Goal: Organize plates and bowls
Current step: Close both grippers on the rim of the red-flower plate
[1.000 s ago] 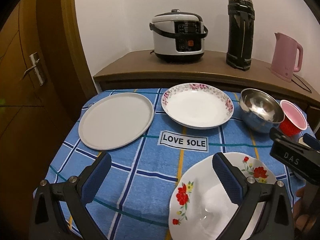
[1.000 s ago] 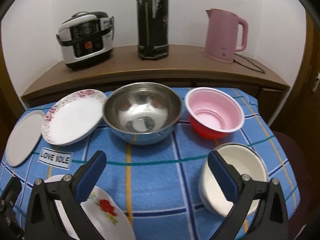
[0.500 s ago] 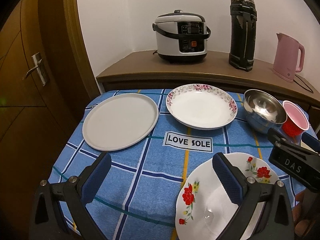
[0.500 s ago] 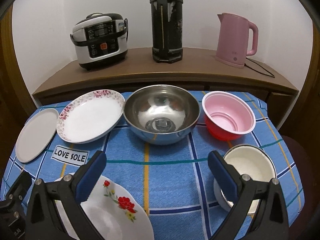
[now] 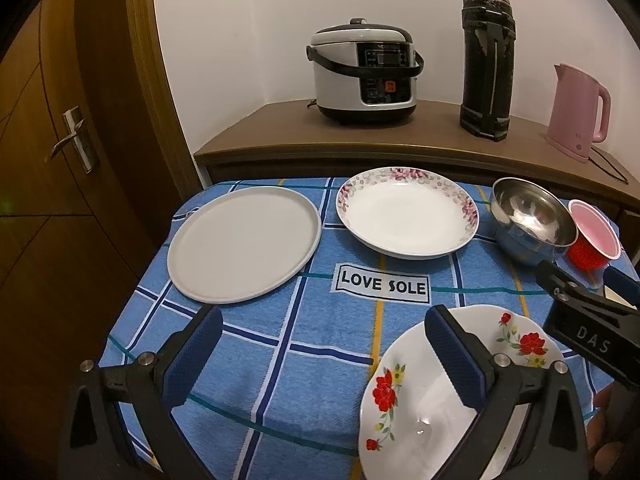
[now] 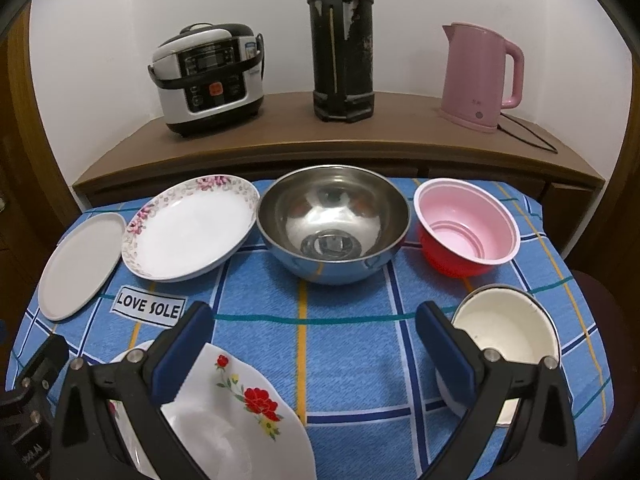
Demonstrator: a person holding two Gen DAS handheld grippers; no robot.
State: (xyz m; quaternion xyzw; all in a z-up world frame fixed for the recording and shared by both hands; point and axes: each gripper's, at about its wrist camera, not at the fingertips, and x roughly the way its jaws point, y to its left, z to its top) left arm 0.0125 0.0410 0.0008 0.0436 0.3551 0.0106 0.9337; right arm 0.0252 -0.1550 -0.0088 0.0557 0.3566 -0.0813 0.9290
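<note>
Both hand-held grippers hang wide open and empty over the near edge of the table [image 5: 280, 344]. Just under the left hand-held gripper [image 5: 320, 356], toward its right finger, lies the red-flowered plate [image 5: 404, 408]; the right hand-held gripper [image 6: 312, 344] has this plate at its left and the white bowl [image 6: 508, 336] at its right. Grey plate [image 5: 240, 240], pink-rimmed plate [image 5: 404, 216], steel bowl [image 6: 332, 220] and pink bowl [image 6: 468, 224] line the far side, left to right. The left looks nearer the plates.

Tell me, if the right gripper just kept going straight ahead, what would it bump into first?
Probably the steel bowl. The right gripper is open above bare tablecloth, and the bowl sits dead ahead between its fingers; depth is hard to judge.
</note>
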